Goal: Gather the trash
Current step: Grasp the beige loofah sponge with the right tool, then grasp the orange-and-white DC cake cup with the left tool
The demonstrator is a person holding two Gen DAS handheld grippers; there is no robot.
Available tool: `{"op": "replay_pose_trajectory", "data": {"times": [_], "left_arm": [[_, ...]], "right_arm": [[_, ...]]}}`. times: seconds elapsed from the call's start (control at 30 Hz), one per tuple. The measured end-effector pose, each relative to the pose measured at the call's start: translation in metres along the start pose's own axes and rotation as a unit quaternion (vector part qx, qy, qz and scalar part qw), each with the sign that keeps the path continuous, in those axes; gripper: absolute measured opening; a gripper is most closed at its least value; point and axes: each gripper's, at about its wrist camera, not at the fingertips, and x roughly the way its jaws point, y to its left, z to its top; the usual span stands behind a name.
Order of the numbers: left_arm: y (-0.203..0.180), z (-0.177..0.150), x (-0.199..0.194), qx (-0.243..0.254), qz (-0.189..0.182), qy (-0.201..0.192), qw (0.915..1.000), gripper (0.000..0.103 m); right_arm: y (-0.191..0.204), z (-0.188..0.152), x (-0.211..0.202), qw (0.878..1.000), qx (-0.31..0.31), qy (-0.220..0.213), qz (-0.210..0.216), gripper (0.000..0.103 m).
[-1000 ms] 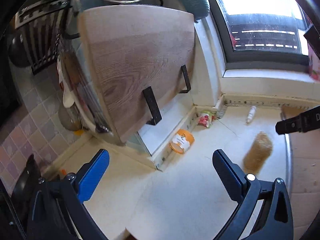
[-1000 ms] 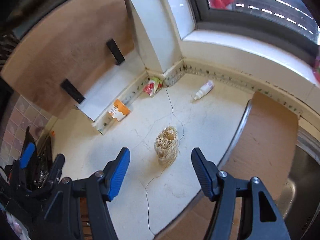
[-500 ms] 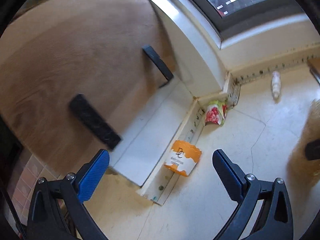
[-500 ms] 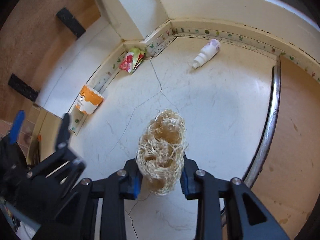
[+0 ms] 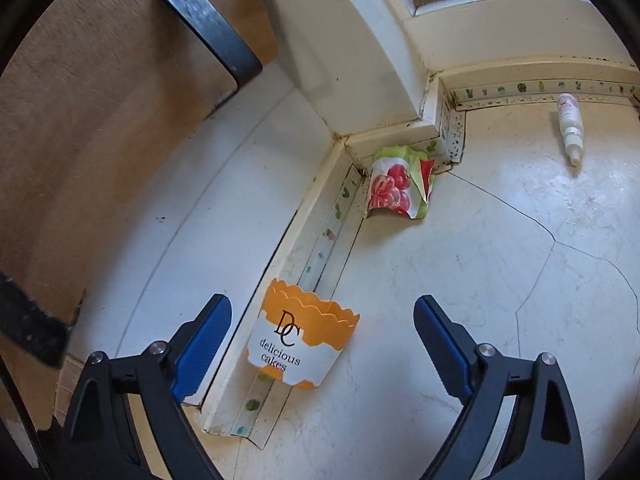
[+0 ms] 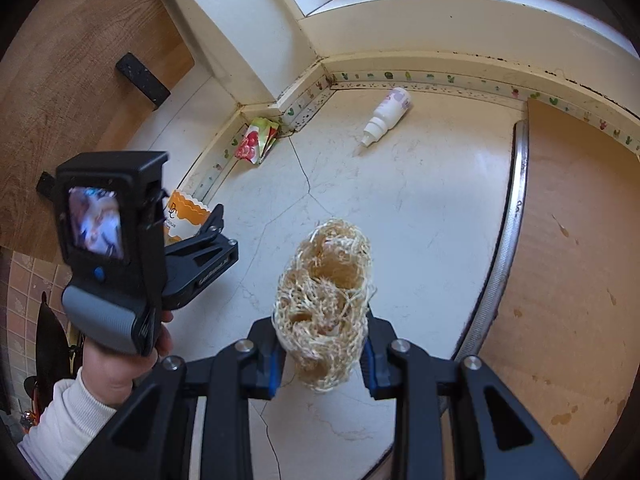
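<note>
Left wrist view: the left gripper (image 5: 320, 344) stands wide, its jaws having just begun to close, with the orange cake cup (image 5: 306, 344) lying between them untouched. The cup rests on the table (image 5: 500, 320) against the raised white ledge (image 5: 320, 256). Beyond the cup along that ledge, a crumpled flowered wrapper (image 5: 400, 188) sits in the corner; a small white bottle (image 5: 570, 126) lies well apart from the cup, near the back wall.

Right wrist view: the right gripper (image 6: 322, 354) is clamped on a straw-coloured loofah scrubber (image 6: 324, 308).

Step in hand, as judged: second pickup. The next move calls for closing the left jaws on the cup gently; thin paper is likely to crush.

Only the right view shows the loofah, the person's hand (image 6: 116, 364) on the left gripper's handle, and a sink rim (image 6: 508, 248).
</note>
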Motion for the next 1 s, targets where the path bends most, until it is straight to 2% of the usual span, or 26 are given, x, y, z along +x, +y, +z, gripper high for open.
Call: {"op": "replay_pose_trajectory", "data": {"times": [0.07,0.2,0.37,0.53,0.6,0.7,0.87,1.0], "left_arm": [[0.002,0.002,0.007,-0.005,-0.007,0.014,0.9999,0.089],[0.006,0.001,0.022,-0.019,-0.018,0.045,0.9986,0.078],[0.005,-0.003,0.032,-0.020,-0.011,0.054,0.9983,0.077],[0.004,-0.002,0.035,-0.030,-0.014,0.060,0.9976,0.072],[-0.001,-0.002,0.032,-0.019,-0.001,0.054,0.9984,0.061],[-0.005,-0.003,0.024,-0.021,-0.015,0.051,0.9984,0.058],[-0.008,-0.011,0.016,-0.019,-0.023,0.052,0.9982,0.057],[-0.015,-0.013,0.016,0.001,-0.019,0.049,0.9986,0.059]], "right_arm": [[0.002,-0.001,-0.001,1.000,-0.007,-0.002,-0.001,0.030],[0.004,-0.004,-0.004,1.000,-0.015,-0.005,0.000,0.030],[0.006,-0.006,-0.005,1.000,-0.021,-0.004,-0.004,0.030],[0.004,-0.006,-0.005,1.000,-0.021,0.000,-0.014,0.030],[0.004,-0.008,-0.008,1.000,-0.022,-0.001,-0.015,0.030],[0.004,-0.010,-0.013,1.000,-0.026,-0.002,-0.016,0.030],[0.006,-0.013,-0.017,1.000,-0.025,-0.003,-0.010,0.030],[0.008,-0.018,-0.018,1.000,-0.025,-0.004,-0.007,0.030]]}}
